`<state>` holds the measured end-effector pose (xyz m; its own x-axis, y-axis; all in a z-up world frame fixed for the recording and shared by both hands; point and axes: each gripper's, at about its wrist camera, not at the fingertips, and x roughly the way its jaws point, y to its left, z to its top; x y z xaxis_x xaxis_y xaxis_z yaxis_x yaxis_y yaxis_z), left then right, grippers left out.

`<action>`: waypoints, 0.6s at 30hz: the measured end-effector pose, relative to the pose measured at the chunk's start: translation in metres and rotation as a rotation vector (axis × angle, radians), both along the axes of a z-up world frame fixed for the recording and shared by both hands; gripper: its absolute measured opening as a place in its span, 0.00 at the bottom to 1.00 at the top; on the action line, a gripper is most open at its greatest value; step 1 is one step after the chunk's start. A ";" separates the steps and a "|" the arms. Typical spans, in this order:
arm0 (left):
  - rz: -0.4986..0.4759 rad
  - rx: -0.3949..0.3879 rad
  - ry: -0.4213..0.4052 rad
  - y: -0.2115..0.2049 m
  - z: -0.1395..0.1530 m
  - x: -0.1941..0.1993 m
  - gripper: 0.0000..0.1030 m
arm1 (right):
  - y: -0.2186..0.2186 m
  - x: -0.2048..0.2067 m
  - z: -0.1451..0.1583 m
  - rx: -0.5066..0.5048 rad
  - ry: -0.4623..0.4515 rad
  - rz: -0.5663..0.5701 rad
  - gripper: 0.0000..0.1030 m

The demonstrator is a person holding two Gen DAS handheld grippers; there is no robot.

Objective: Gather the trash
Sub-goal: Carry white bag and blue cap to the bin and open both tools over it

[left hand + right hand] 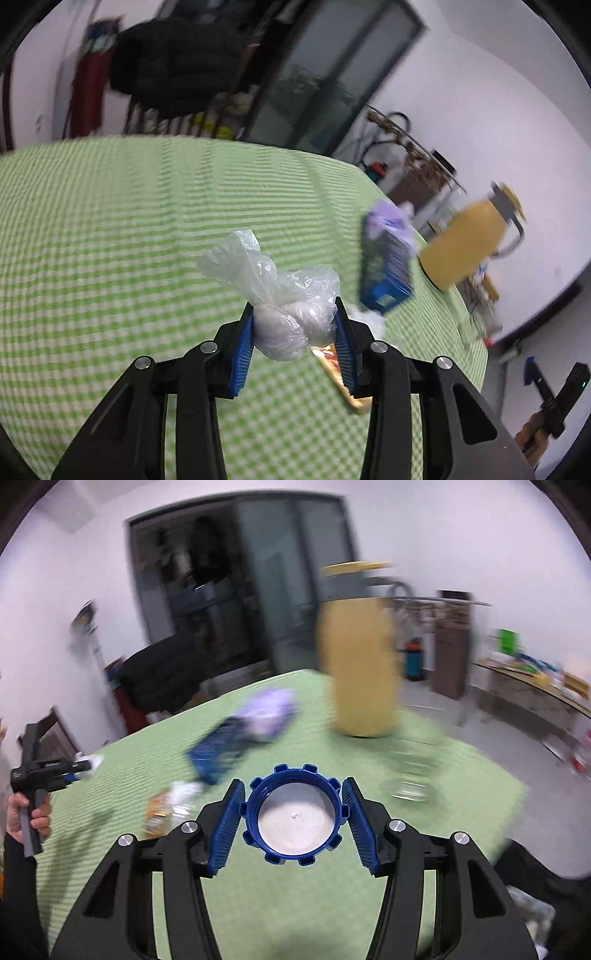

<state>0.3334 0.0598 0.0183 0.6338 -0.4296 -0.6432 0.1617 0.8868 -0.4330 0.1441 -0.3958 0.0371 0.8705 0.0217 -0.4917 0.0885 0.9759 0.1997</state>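
Now: one plastic bag (284, 314), one blue cap (293, 818), two tools.

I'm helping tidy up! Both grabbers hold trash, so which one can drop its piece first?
Probably right. The right gripper, holding the blue bottle cap, has what looks like a black bag beside it; the left gripper, holding a crumpled plastic bag, shows none nearby.

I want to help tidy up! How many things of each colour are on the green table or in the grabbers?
Yellow: 1, jug
Blue: 2, cap, box
Clear: 2, plastic bag, glass
Orange: 1, wrapper
Total: 6
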 end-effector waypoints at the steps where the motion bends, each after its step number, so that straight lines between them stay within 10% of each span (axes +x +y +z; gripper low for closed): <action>1: -0.038 0.013 -0.034 -0.021 0.009 -0.010 0.36 | -0.026 -0.021 -0.006 0.004 0.003 -0.046 0.52; 10: -0.301 -0.002 -0.085 -0.184 0.052 -0.063 0.36 | -0.172 -0.162 -0.067 0.078 0.098 -0.318 0.52; 18: -0.571 0.085 -0.106 -0.363 0.056 -0.126 0.36 | -0.245 -0.205 -0.139 0.204 0.184 -0.408 0.52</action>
